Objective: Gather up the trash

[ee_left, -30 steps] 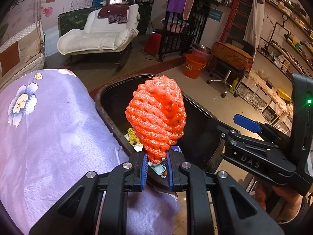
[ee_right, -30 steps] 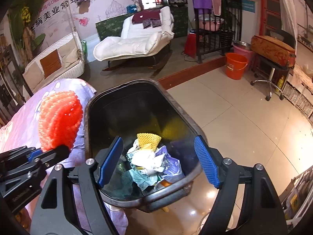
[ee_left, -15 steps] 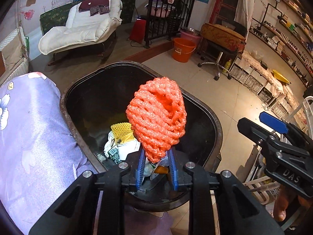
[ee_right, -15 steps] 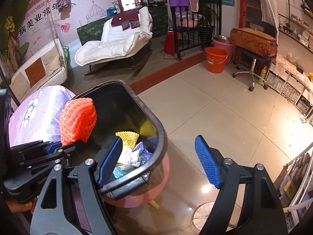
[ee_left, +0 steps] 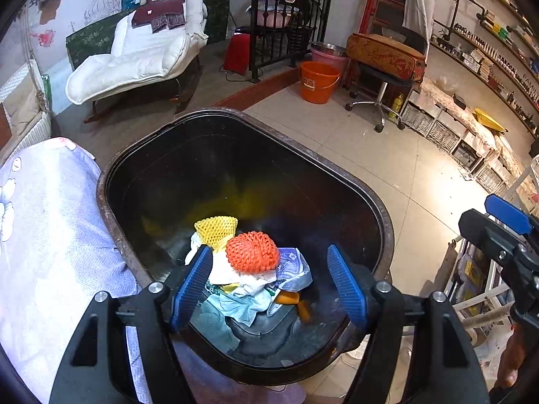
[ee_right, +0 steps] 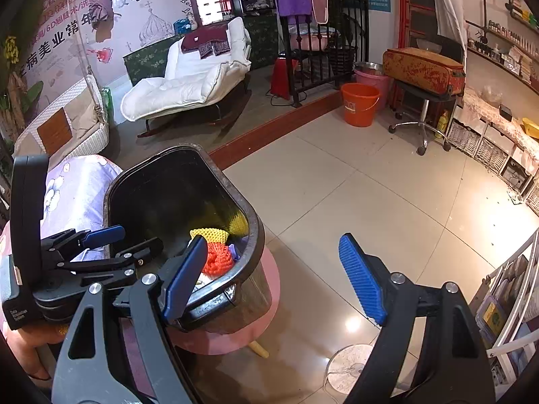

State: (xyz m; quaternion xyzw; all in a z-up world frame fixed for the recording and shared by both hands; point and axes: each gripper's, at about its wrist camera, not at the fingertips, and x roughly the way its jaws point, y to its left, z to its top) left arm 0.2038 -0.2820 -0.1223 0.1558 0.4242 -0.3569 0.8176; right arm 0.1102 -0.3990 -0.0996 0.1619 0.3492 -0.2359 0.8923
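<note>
Left gripper (ee_left: 269, 281) hanging over the black bin (ee_left: 384, 215) at the left of the scene, jaws just sprung wide apart, blue pads (ee_left: 192, 284) clear of everything, nothing pinched between them; orange foam net (ee_left: 252, 251) lying free below, inside the bin, on top of the rubbish heap; seen also from the right wrist view as the left gripper (ee_right: 124, 240) poised above the bin's near-left rim (ee_right: 256, 229), with the net (ee_right: 218, 259) down in the bin.

Right gripper (ee_right: 273, 276) further right, jaws standing wide as well, opened a little more just now, holding nothing; left pad overlapping the bin's rim in the picture, contact impossible to tell; right pad (ee_right: 362, 279) out over bare floor tiles (ee_right: 387, 195).

Counted: two grippers; one bin; two foam nets, one orange, one yellow (ee_left: 215, 230); one crumpled white tissue (ee_left: 251, 282); one pale blue paper (ee_left: 235, 306); one printed plastic wrapper (ee_left: 293, 264); one small orange scrap (ee_left: 289, 298); one floral purple cloth (ee_left: 50, 229) beside the bin on the left.

Orange net: rounded, dome-like, open diamond mesh, bright and puffy, just beside the yellow one and touching the tissue beneath.
</note>
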